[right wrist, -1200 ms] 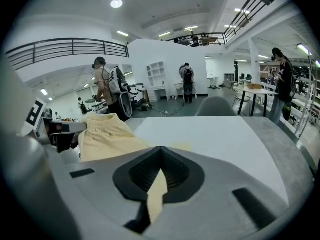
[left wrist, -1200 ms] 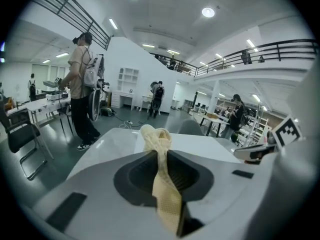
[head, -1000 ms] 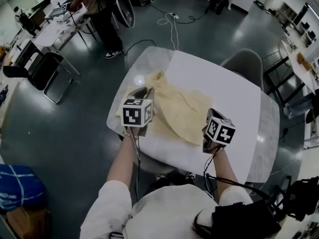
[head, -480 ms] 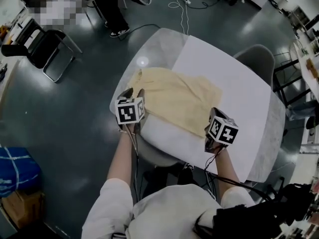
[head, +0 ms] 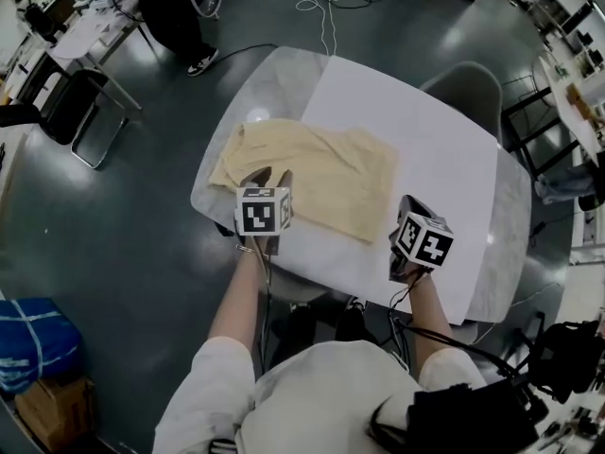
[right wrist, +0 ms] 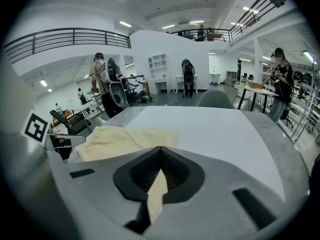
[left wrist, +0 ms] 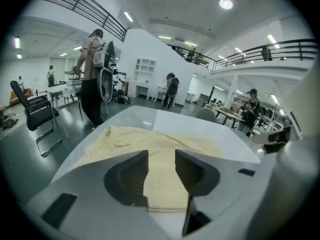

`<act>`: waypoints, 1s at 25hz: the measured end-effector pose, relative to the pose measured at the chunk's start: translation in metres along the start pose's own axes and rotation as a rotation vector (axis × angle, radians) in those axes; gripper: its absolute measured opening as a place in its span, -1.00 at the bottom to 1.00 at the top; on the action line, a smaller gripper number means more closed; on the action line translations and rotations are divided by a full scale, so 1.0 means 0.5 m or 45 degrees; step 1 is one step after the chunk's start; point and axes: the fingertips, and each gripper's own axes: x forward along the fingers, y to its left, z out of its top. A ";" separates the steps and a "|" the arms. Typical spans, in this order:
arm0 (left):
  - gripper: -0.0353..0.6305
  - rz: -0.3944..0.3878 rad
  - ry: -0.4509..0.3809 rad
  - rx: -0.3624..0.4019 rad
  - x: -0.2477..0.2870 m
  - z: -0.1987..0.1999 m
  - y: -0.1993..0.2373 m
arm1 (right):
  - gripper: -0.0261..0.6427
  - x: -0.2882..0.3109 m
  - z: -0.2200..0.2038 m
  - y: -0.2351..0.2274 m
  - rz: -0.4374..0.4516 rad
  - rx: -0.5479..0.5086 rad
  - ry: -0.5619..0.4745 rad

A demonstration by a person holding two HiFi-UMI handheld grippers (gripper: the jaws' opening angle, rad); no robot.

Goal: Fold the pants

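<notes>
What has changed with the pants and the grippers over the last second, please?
The left gripper let go of the pants, jaws now apart, and sank; the cloth went from a raised bunch to flat on the table. The right gripper stayed shut on the cloth.

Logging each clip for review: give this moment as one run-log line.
left gripper open over yellow pants | right gripper shut on their edge | white sheet beneath

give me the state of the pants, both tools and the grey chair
pants: lying flat on the table
left tool: open above the pants, gripping nothing
right tool: shut on a sliver of the pants
grey chair: empty, pushed up to the table's far side
</notes>
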 end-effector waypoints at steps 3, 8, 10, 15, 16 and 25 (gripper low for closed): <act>-0.42 -0.070 0.021 0.051 0.019 -0.011 -0.090 | -0.94 -0.033 -0.014 -0.064 -0.046 0.026 -0.007; -0.42 -0.162 0.067 0.132 0.057 -0.038 -0.243 | -0.94 -0.074 -0.048 -0.181 -0.105 0.080 -0.003; -0.42 -0.190 0.086 0.169 0.078 -0.050 -0.304 | -0.94 -0.078 -0.062 -0.227 -0.118 0.103 0.001; -0.43 -0.236 0.137 0.281 0.147 -0.085 -0.438 | -0.94 -0.077 -0.105 -0.336 -0.130 0.174 0.026; -0.43 -0.246 0.157 0.301 0.163 -0.092 -0.465 | -0.94 -0.073 -0.111 -0.356 -0.129 0.185 0.035; -0.42 -0.181 0.307 0.452 0.299 -0.162 -0.590 | -0.94 -0.003 -0.169 -0.459 -0.055 0.222 0.111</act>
